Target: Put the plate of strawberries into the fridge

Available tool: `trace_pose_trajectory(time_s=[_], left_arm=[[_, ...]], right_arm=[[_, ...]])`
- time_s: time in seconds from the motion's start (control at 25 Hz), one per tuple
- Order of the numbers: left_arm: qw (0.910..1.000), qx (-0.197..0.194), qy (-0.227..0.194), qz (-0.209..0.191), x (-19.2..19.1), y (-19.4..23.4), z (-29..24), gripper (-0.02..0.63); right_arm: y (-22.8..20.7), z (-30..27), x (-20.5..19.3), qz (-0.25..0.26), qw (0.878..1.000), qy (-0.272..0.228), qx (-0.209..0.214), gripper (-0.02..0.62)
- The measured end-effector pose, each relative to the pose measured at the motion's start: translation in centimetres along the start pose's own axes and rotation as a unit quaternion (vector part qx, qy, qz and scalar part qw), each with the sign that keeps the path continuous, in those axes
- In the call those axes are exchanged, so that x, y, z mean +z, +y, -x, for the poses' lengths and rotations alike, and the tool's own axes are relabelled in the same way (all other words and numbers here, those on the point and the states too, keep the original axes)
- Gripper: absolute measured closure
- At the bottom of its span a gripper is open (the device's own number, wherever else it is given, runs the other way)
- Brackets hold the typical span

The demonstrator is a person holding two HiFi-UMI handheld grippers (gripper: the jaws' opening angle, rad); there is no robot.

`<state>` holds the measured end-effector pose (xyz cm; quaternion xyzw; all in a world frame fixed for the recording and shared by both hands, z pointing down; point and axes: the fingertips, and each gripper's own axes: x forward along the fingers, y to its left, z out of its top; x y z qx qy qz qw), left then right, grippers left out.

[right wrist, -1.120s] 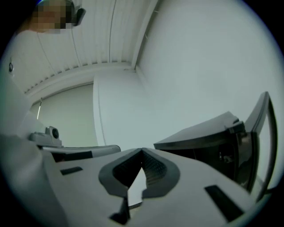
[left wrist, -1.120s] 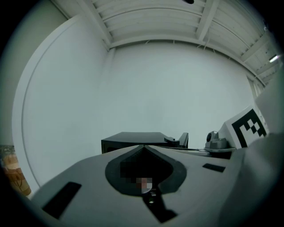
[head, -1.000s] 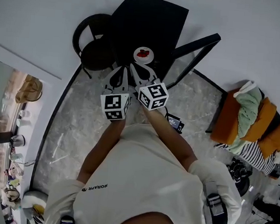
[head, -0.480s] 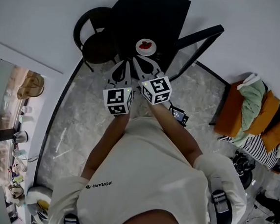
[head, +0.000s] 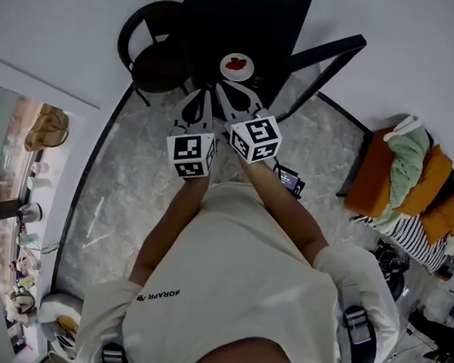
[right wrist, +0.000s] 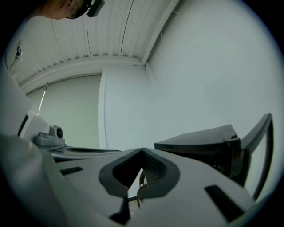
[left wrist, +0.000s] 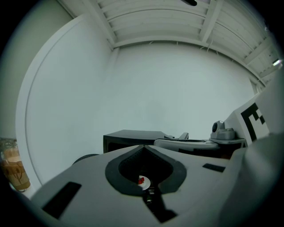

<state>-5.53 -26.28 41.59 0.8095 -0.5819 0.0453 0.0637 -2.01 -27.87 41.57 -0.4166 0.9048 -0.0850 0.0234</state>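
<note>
White plate of strawberries (head: 237, 65) lies untouched on the black counter (head: 227, 17), just ahead of both sets of fingers.
Over the last second almost nothing has changed. The plate has kept its spot by the counter's near edge. The left gripper (head: 202, 96) and right gripper (head: 226, 93) have stayed side by side just short of it, their fingers clenched on nothing. Past the left fingers the plate shows small and straight ahead. A dark round chair (head: 155, 62) stands to the left of the fingers. The pick-up seems not yet begun: the fingers must part before they can take the rim, and no fridge is in view.
</note>
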Motion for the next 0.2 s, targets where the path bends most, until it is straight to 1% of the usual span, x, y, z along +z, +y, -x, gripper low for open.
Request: trace_pose_trajectory(time_s=[0.2], left_arm=[[1.0000,0.001,0.004,0.001,-0.34,0.06,0.11,0.603]], right_arm=[[0.02,0.33,0.02,0.013,1.000,0.001,-0.004,0.583]])
